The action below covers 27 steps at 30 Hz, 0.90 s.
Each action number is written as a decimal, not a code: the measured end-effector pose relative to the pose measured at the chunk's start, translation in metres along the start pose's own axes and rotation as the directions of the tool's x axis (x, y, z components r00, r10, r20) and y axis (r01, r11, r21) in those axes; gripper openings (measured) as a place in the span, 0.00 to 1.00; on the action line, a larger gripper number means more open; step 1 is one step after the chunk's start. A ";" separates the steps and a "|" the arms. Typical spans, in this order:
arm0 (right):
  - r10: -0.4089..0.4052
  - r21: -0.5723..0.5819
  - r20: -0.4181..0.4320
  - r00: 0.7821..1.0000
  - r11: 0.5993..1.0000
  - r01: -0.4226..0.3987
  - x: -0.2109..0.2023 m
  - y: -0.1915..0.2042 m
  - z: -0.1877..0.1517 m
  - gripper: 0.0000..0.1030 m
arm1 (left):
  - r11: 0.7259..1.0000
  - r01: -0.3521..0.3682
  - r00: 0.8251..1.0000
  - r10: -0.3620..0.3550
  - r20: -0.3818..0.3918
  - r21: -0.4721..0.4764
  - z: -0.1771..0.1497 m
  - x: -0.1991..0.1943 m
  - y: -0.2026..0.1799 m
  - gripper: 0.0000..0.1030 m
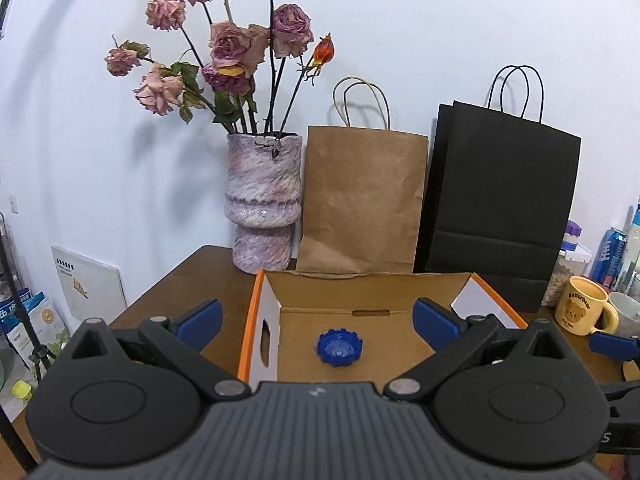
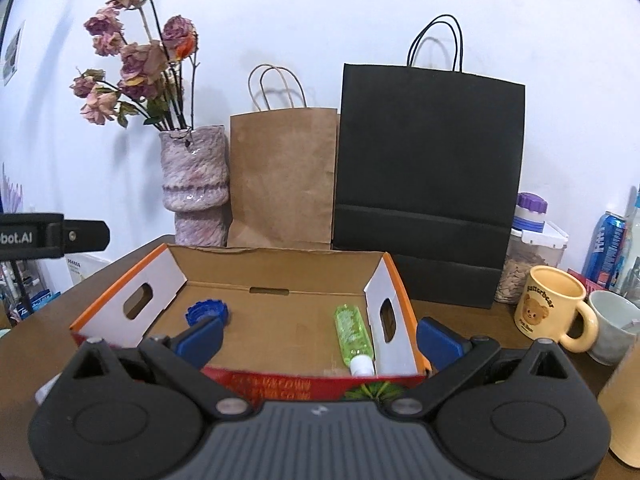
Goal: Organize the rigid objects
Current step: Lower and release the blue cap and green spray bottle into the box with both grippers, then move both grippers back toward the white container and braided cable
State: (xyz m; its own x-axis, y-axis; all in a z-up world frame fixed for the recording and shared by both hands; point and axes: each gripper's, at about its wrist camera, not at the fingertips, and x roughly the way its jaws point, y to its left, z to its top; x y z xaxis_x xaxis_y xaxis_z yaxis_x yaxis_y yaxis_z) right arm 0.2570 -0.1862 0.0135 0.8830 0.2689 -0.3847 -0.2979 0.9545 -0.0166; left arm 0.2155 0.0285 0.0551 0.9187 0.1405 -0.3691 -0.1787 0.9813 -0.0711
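So far we've got the blue cap (image 2: 207,312) on the left and the green bottle (image 2: 352,332) on the right of the box (image 2: 276,256). Both grippers, left (image 1: 316,320) and right (image 2: 318,338), hang spread and empty; the mugs (image 2: 554,308) on the right sit outside.

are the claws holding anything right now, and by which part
Nothing. The left claw and right claw are both open and empty.

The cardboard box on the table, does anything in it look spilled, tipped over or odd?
Nothing looks spilled. In the cardboard box, a green bottle lies on its side against the right wall, and a blue cap sits loose near the left wall. The cap's underside faces up.
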 end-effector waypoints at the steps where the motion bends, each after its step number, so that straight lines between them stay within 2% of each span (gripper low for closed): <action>1: 0.000 -0.002 0.000 1.000 1.000 0.000 -0.004 0.001 -0.001 1.00 | 1.000 0.001 1.000 -0.001 -0.002 0.000 -0.002 -0.004 0.001 1.00; 13: 0.001 -0.001 -0.020 1.000 1.000 -0.001 -0.040 0.011 -0.022 1.00 | 1.000 -0.004 1.000 0.004 -0.013 -0.001 -0.017 -0.039 0.018 1.00; 27: -0.009 0.023 -0.065 0.998 1.000 0.011 -0.070 0.025 -0.062 1.00 | 1.000 -0.014 0.999 0.015 -0.050 0.024 -0.053 -0.062 0.055 1.00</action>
State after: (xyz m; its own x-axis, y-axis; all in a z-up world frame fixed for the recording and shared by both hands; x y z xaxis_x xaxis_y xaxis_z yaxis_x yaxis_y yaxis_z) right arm 0.1647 -0.1891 -0.0175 0.8604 0.2510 -0.4435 -0.2798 0.9600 0.0005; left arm 0.1298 0.0673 0.0254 0.8970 0.1489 -0.4161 -0.1831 0.9821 -0.0433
